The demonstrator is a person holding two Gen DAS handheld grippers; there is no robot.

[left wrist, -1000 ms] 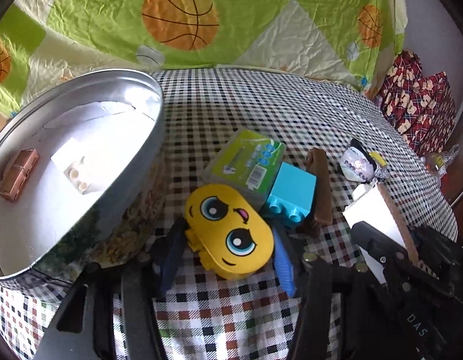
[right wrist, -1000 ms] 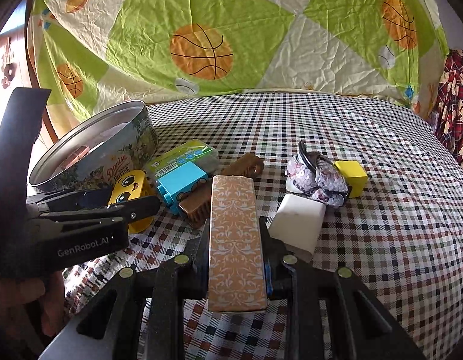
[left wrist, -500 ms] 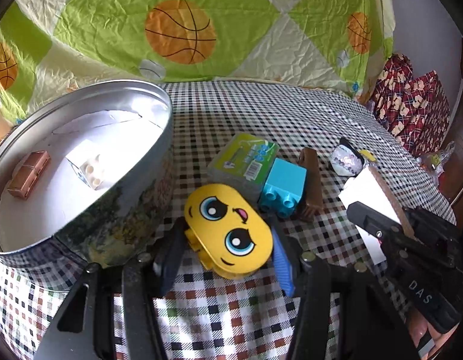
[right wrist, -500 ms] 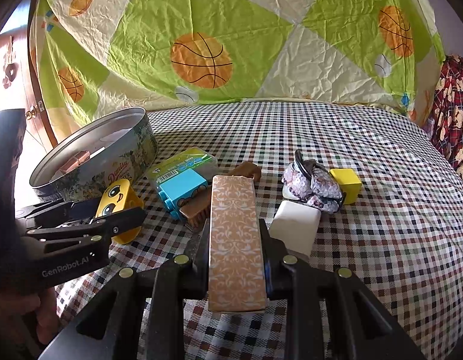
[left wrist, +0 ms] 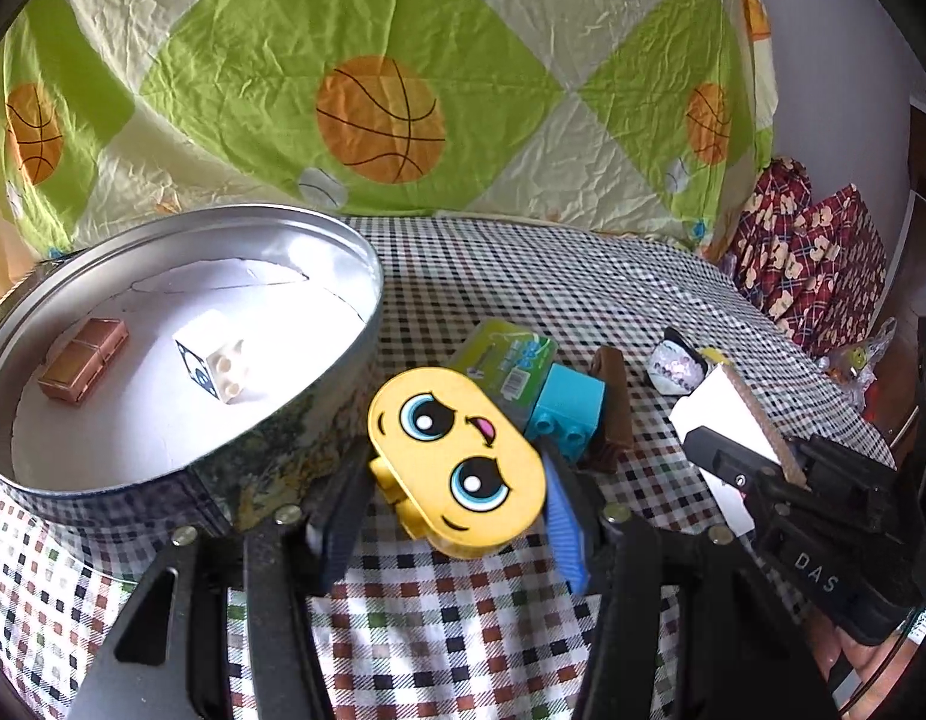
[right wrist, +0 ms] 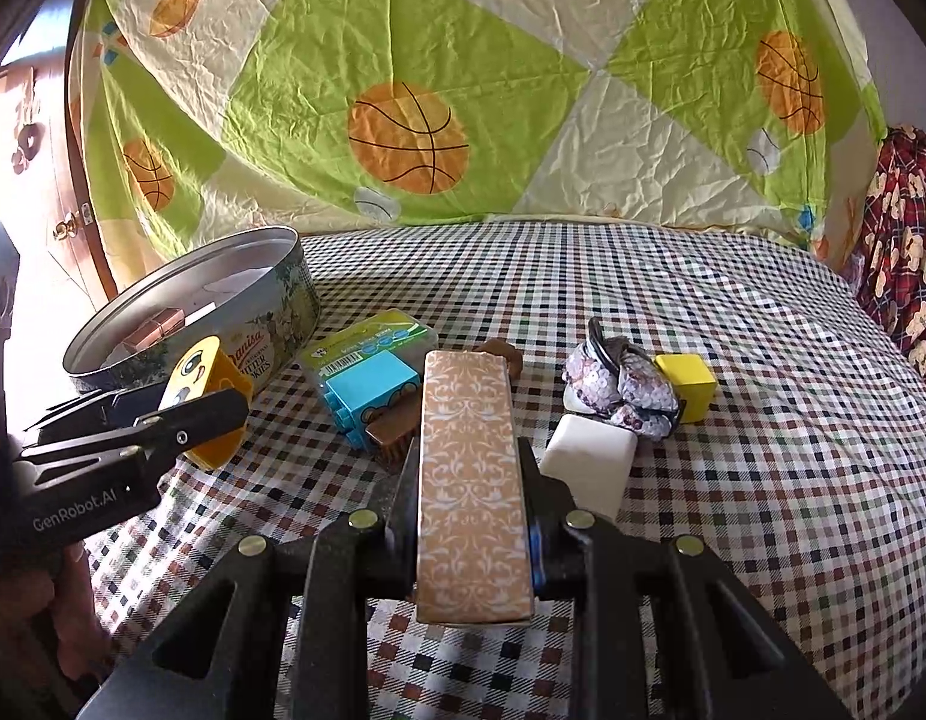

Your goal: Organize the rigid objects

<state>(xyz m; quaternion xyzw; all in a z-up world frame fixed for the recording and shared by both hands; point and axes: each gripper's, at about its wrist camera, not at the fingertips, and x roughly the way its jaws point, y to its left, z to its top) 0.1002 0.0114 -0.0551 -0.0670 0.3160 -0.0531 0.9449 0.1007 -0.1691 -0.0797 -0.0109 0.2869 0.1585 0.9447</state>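
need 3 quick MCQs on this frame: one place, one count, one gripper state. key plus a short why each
1. Where is the white brick?
A. inside the round cookie tin
B. on the checked cloth
C. in the right hand-held gripper

2. How many items lie in the tin?
A. none
B. two
C. four

3. What is the left hand-held gripper doing?
A. hanging open with nothing in it
B. shut on the yellow face brick
C. shut on the blue brick

Key: 1 A, it rests on the tin's white floor. 2 B, the white brick and a copper-coloured block. 3 B, both fingers press the yellow brick's sides.

Left gripper (left wrist: 457, 516) and right gripper (right wrist: 472, 498) jaws both clamped, side by side.
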